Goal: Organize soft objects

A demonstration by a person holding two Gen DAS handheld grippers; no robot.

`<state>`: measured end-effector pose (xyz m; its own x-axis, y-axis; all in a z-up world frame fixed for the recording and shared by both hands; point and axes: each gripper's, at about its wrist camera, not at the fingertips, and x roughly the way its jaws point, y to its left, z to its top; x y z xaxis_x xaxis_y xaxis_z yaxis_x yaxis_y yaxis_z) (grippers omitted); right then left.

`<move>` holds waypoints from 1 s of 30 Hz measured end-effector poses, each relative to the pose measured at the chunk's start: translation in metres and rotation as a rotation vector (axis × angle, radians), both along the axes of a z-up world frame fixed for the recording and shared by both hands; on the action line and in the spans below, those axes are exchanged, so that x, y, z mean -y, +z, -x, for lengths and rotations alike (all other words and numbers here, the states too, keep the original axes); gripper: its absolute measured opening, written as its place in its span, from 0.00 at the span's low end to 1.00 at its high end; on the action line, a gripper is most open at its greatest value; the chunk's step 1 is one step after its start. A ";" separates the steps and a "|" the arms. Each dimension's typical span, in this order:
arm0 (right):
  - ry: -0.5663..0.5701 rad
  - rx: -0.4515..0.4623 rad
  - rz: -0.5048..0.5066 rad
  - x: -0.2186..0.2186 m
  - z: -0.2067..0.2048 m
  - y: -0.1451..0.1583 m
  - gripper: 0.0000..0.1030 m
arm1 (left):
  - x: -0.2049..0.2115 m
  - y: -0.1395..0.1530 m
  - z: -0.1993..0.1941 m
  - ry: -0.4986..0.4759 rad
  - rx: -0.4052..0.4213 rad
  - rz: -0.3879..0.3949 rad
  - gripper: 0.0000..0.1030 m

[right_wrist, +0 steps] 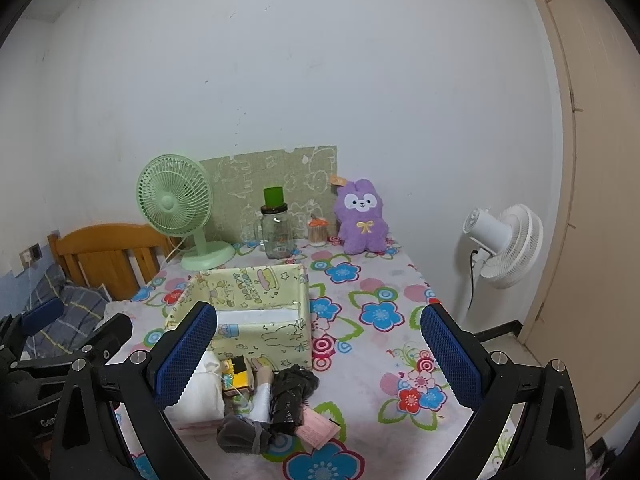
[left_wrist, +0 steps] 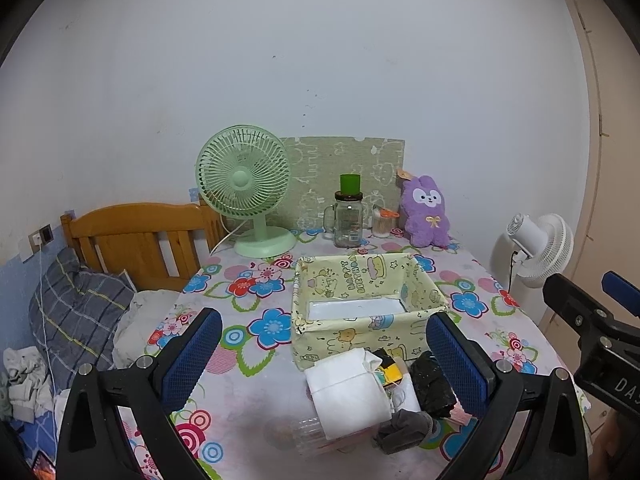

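Observation:
A pale yellow fabric box (left_wrist: 360,304) (right_wrist: 256,312) stands open on the flowered table. In front of it lies a pile: a white folded cloth (left_wrist: 346,390) (right_wrist: 200,392), a small yellow-black item (left_wrist: 390,370) (right_wrist: 238,376), a black crumpled bag (left_wrist: 434,386) (right_wrist: 290,396) and a grey sock (left_wrist: 408,428) (right_wrist: 244,436). A purple plush bunny (left_wrist: 426,212) (right_wrist: 362,216) sits at the back. My left gripper (left_wrist: 324,356) is open and empty above the pile. My right gripper (right_wrist: 318,352) is open and empty, right of the pile.
A green desk fan (left_wrist: 244,184) (right_wrist: 176,208), a glass jar with a green lid (left_wrist: 349,216) (right_wrist: 276,232) and a toothpick holder (left_wrist: 382,224) stand at the back. A white floor fan (right_wrist: 504,246) stands right of the table. A bed with a wooden headboard (left_wrist: 136,240) lies left.

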<state>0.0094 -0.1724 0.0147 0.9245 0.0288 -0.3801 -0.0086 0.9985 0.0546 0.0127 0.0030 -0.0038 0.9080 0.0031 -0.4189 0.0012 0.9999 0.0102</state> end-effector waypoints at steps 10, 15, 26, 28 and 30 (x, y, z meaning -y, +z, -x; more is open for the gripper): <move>0.004 -0.003 -0.011 0.003 0.000 0.001 1.00 | -0.002 -0.001 0.003 -0.018 -0.001 0.032 1.00; 0.003 -0.005 -0.013 0.005 -0.001 0.000 0.99 | 0.002 -0.003 0.002 -0.028 -0.003 0.025 0.99; 0.023 -0.035 -0.023 0.002 -0.009 -0.011 0.95 | 0.006 -0.015 -0.006 -0.064 -0.046 0.051 0.92; 0.026 -0.042 -0.022 0.002 -0.010 -0.013 0.94 | 0.006 -0.019 -0.009 -0.066 -0.061 0.055 0.89; 0.020 -0.048 -0.011 -0.001 -0.012 -0.017 0.93 | 0.007 -0.023 -0.011 -0.062 -0.070 0.052 0.87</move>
<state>0.0211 -0.1718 -0.0019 0.9042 0.0511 -0.4239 -0.0252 0.9975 0.0663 0.0240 -0.0039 -0.0270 0.8745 -0.0757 -0.4791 0.0620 0.9971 -0.0443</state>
